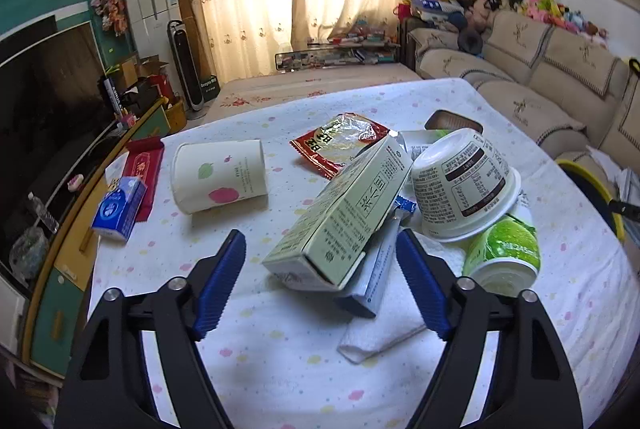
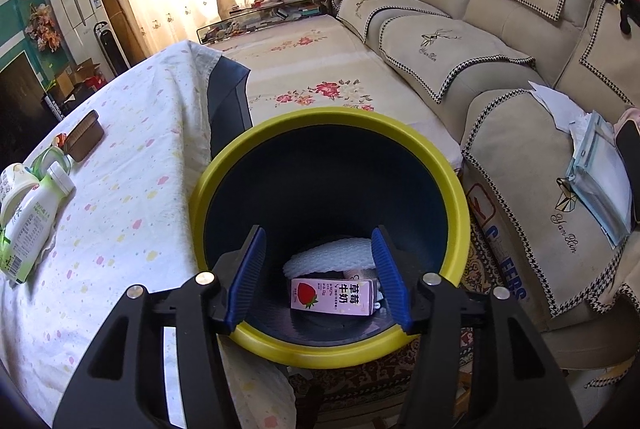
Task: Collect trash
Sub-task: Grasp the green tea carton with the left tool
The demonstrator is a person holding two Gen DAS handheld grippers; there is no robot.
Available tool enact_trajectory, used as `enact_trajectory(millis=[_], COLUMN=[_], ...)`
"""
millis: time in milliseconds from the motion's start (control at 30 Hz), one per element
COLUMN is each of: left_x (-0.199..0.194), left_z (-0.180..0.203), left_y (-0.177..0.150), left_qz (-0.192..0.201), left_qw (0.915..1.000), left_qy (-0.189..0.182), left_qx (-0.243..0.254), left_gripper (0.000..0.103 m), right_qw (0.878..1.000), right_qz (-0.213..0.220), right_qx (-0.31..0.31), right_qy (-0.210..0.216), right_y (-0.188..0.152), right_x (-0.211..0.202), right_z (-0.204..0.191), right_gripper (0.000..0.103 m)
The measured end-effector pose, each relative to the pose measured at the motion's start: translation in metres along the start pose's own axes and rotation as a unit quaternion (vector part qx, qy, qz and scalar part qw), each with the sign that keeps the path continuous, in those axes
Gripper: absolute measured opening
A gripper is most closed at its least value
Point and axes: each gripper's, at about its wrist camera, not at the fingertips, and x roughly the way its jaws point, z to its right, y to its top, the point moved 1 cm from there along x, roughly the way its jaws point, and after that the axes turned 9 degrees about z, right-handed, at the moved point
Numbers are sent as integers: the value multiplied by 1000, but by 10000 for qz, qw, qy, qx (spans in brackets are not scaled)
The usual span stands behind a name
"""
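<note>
Left gripper (image 1: pixel 320 269) spread wide around the near end of one pale green carton (image 1: pixel 344 209), centre frame, pads not touching it; long axis tilted, running from lower left up toward upper right. Beside it: two upturned cups (image 1: pixel 460 185), one paper cup (image 1: pixel 218 175) lying sideways, one red wrapper (image 1: pixel 340 143).

Right gripper (image 2: pixel 318 275) half open, empty, over one yellow-rimmed bin (image 2: pixel 456 197); inside, one pink milk carton (image 2: pixel 334 296) lying flat, long axis left-right.

A pale green carton (image 1: pixel 344 205) leans across the trash pile, hiding most of the blue-and-white sachet (image 1: pixel 374 269) beneath it. An upturned white tub (image 1: pixel 460 185) covers part of a green cup (image 1: pixel 504 253). In the yellow-rimmed bin (image 2: pixel 328 349), white foam wrap (image 2: pixel 328 255) lies partly behind a pink milk carton (image 2: pixel 334 295).
</note>
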Motion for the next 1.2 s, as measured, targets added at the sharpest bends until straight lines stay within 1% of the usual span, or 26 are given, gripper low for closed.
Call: enact_trajectory(millis=[67,233,300,567,667,800,967,1000,1133,1200], left_x=[9,23,28,44,48,53,62,64,66,64], left_z=[4,12,12,3,-1,-10,-16,-17,-22,-22], left_y=[3,3,3,14,18,23,24,23,22,22], left_qz=[-92,-325,-376,-435,-439,-457,-576,-599,-618,-615], left_qw=[9999,9985,9980,9983,9983,9983,9960,9956,9951,9953], left_qy=[9,-120,-128,-102,-94,-261,-676,-717,-777,-747], left_qx=[132,426,485,374,367,261,119,101,27,-8], left_gripper=[69,68,65,55,54,50,39,38,33,31], right_qw=[10000,10000,10000,9999,9999,9998,9997,9996,9996,9995], right_qz=[2,-5,-12,-86,-125,-171,-206,-204,-210,-201], right_qx=[11,26,29,-10,-26,-36,-62,-62,-60,-57], right_qy=[9,6,15,65,84,108,150,158,196,225], right_y=[0,1,2,-1,-2,-4,-5,-5,-5,-6], right_x=[0,0,1,5,8,11,12,12,12,10], right_z=[1,1,1,-4,-5,-7,-11,-11,-12,-12], right_gripper=[53,53,53,53,53,53,53,53,53,53])
